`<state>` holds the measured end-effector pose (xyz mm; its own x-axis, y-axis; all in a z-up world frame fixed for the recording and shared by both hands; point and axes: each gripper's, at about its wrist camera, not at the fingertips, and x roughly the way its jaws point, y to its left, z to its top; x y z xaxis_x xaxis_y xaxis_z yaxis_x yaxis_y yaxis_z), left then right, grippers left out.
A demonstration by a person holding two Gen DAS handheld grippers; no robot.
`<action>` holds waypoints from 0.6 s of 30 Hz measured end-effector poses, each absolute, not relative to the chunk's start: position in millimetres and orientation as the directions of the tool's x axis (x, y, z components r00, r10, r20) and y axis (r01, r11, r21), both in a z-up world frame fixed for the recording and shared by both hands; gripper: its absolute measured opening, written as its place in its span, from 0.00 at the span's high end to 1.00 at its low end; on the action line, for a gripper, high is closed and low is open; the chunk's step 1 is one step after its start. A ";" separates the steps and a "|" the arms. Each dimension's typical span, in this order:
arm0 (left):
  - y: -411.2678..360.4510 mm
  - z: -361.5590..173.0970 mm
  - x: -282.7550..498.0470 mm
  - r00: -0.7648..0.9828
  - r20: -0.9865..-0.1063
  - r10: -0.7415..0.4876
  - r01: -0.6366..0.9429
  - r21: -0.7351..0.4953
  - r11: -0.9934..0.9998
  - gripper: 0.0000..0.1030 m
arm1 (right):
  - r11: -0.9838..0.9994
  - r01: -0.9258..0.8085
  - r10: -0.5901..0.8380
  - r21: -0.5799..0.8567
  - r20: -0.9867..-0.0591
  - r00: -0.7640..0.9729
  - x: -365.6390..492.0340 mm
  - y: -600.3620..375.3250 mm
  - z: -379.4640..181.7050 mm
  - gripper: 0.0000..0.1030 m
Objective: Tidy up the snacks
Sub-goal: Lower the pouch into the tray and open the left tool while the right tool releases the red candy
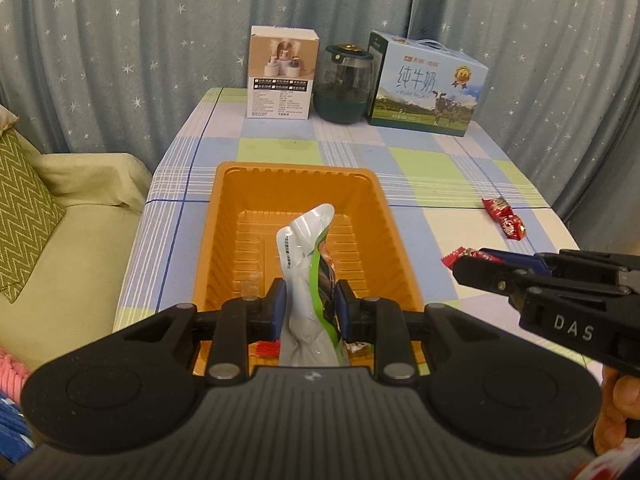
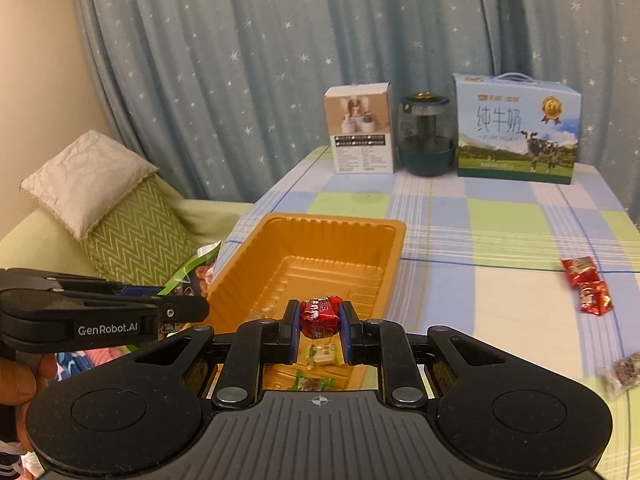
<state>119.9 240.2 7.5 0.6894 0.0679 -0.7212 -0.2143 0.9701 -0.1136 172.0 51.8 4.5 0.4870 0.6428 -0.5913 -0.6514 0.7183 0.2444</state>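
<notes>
Your left gripper (image 1: pixel 310 304) pinches a silver-green snack pouch (image 1: pixel 308 264) upright over the orange tray's (image 1: pixel 296 178) near end, ready to drop. Your right gripper (image 2: pixel 320 320) clamps a red candy (image 2: pixel 320 317) above the same near rim, where small sweets (image 2: pixel 320 356) already lie.

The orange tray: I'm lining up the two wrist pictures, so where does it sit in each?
Left wrist: orange tray sits at centre, straight ahead of the left gripper, which holds a snack pouch over it.
Right wrist: the tray lies left of centre, under the right gripper and its red candy.
Shared landmark: the milk carton at the table's far edge.
</notes>
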 end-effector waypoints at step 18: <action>261.2 -30.3 154.1 0.643 -0.763 0.067 -0.207 -0.089 0.974 0.77 | 0.734 -0.640 0.609 0.229 -0.638 0.471 196.5 83.7 -29.3 0.81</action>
